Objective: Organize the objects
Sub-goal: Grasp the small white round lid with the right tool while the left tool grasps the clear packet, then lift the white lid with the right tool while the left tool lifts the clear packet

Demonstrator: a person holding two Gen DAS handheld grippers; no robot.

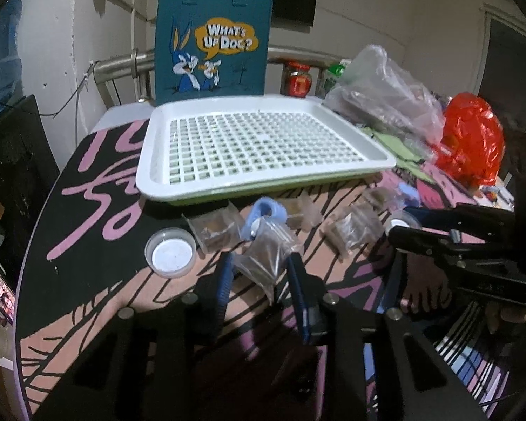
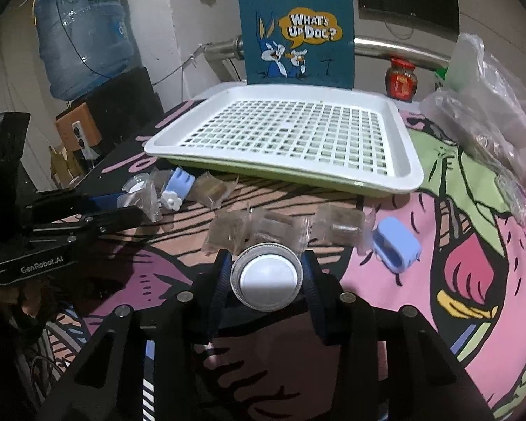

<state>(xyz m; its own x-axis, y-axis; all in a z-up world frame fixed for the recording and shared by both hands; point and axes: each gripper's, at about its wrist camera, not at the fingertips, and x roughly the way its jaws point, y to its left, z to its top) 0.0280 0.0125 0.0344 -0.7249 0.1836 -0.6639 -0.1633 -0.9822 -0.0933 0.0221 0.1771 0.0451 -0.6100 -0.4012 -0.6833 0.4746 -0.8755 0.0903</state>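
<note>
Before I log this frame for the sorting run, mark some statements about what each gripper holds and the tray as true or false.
1. The right gripper is shut on a round lidded container. True.
2. The left gripper holds a blue silicone case. False: it is closed on a clear plastic packet; a blue case lies on the table just beyond.
3. The white tray already holds several packets. False: nothing lies on its grid.
4. A teal cartoon rabbit bag stands behind the tray. True.
5. An open round container sits on the table left of the left gripper. True.
</note>
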